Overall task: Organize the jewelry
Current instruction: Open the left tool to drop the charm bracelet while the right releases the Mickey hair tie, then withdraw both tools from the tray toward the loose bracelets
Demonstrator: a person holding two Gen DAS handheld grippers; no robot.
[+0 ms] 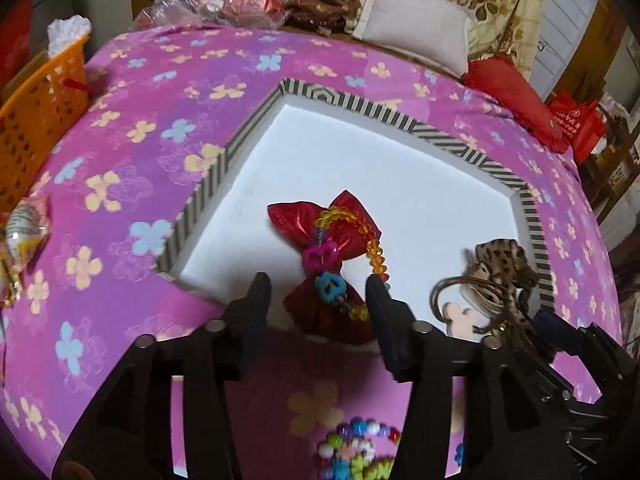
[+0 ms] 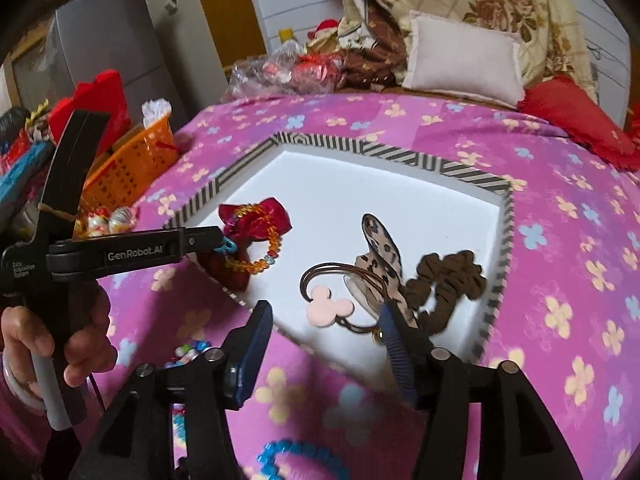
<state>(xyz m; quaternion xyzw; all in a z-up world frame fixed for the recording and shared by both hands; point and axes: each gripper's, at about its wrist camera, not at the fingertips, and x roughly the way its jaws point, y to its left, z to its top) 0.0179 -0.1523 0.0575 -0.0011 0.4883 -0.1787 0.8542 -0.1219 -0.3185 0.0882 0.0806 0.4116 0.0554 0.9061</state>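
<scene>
A white tray with a striped rim [image 1: 208, 184] lies on the pink flowered bedspread. In it rests a red satin bow [image 1: 320, 220] with an amber bead bracelet [image 1: 372, 248] draped over it. My left gripper [image 1: 318, 292] stands open astride the bow's near end, its pads not pressing. In the right wrist view, my right gripper [image 2: 325, 314] is open over the tray's near rim [image 2: 472, 174], with a pink mouse-shaped charm [image 2: 330, 310] on brown hair rings between its fingers. A leopard-print bow [image 2: 380, 248] and a brown scrunchie [image 2: 452, 276] lie by its right finger.
An orange basket [image 1: 36, 120] stands at the left edge of the bed. Loose bead bracelets [image 1: 352, 448] lie on the bedspread in front of the tray, a blue one [image 2: 296, 456] among them. A pillow [image 1: 416, 36], bedding and plastic bags crowd the far side.
</scene>
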